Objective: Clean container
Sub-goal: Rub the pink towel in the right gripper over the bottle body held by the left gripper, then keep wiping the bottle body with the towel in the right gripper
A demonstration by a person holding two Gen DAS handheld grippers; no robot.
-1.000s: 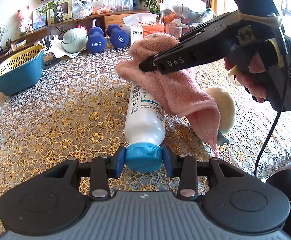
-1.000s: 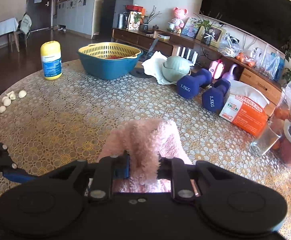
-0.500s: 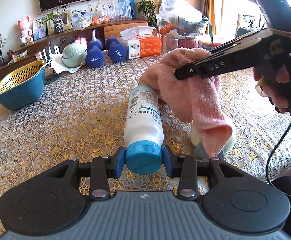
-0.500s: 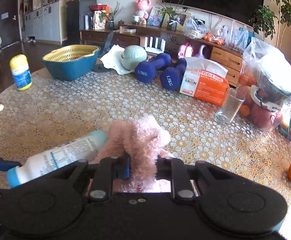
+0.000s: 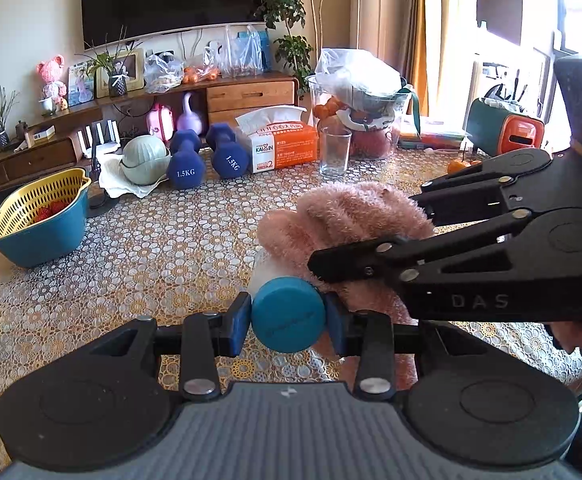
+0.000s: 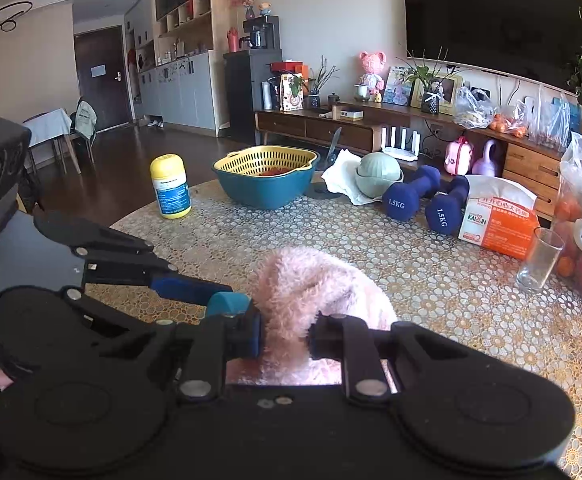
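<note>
My left gripper is shut on the blue cap of a white bottle. The bottle is lifted off the table and points away, so only a sliver of its white body shows above the cap. A fluffy pink cloth is draped over the bottle just behind the cap. My right gripper is shut on that cloth and comes in from the right of the left wrist view. In the right wrist view the cap peeks out left of the cloth, between the left gripper's blue fingers.
On the lace-covered table stand a blue bowl with a yellow strainer, an upturned green bowl, two blue dumbbells, a tissue box, a glass, bagged fruit and a yellow-capped bottle.
The left gripper lifted and tipped the bottle, so its cap now faces the camera. The right gripper carried the cloth along the bottle toward the cap and now lies close beside the left gripper.
</note>
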